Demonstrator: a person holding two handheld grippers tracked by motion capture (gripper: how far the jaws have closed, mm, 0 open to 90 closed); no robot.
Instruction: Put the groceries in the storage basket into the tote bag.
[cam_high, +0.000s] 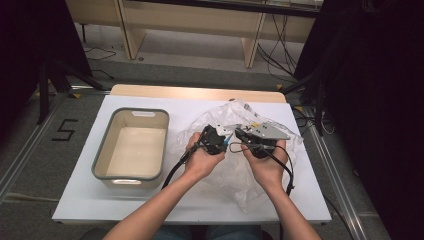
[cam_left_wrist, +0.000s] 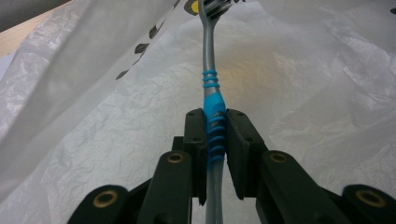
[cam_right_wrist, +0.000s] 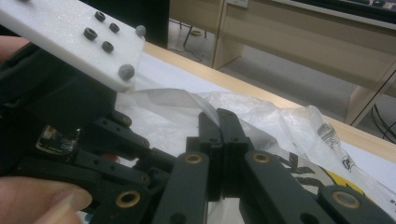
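Two forearms come in from the near edge of the white surface (cam_high: 80, 190) in the high view, and the left tongs (cam_high: 220, 142) and right tongs (cam_high: 239, 142) meet over a crumpled plastic bag (cam_high: 225, 112), right of a grey bin (cam_high: 102, 150). Left gripper view: those tongs are closed on the blue grip of a toothbrush (cam_left_wrist: 214, 122), inside the bag. Right gripper view: the tongs (cam_right_wrist: 219, 122) pinch the bag's edge (cam_right_wrist: 205, 105).

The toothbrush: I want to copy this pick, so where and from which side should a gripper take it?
Take the toothbrush on its blue ribbed grip section, jaws closing across the narrow handle from the tail end, as the left gripper does. The ribs probably resist slipping, and the head stays free inside the plastic bag.
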